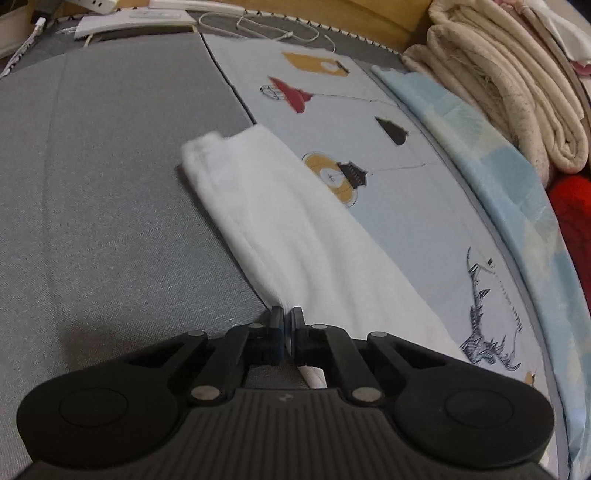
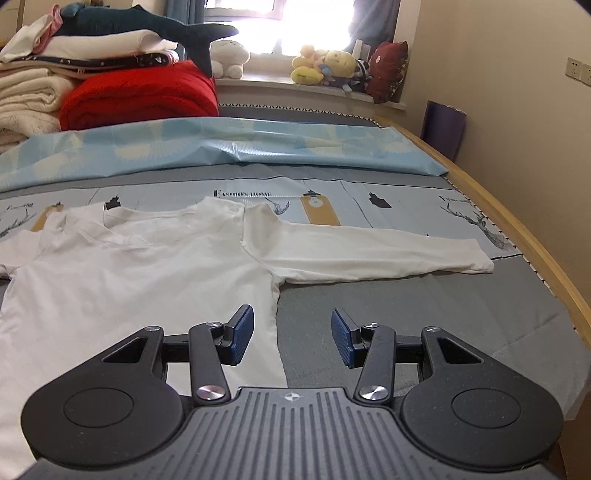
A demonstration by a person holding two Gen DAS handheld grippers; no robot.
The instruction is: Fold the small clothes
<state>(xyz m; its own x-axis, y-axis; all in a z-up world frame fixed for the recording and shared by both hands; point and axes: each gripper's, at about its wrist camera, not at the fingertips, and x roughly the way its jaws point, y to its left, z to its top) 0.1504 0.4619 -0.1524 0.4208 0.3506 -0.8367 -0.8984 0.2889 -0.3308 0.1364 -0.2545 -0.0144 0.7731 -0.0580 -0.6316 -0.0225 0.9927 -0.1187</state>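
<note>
A white long-sleeved shirt [image 2: 140, 266] lies spread on the bed, one sleeve [image 2: 376, 258] stretched out to the right. My right gripper [image 2: 292, 338] is open and empty, just above the shirt's right side edge near the armpit. In the left wrist view my left gripper [image 1: 287, 317] is shut on the edge of the shirt's other sleeve [image 1: 266, 206], which runs away from the fingers across the grey mattress [image 1: 110, 206] and the printed sheet [image 1: 406, 206]. The sleeve's cuff lies at the far end.
Folded cream blankets [image 1: 498, 92] and a red blanket [image 2: 140, 96] are stacked along the bed's far side, with a light blue cloth [image 2: 221, 147] before them. Power strips and cables [image 1: 155, 18] lie at the mattress end. The wooden bed rail [image 2: 517, 229] and wall stand at right.
</note>
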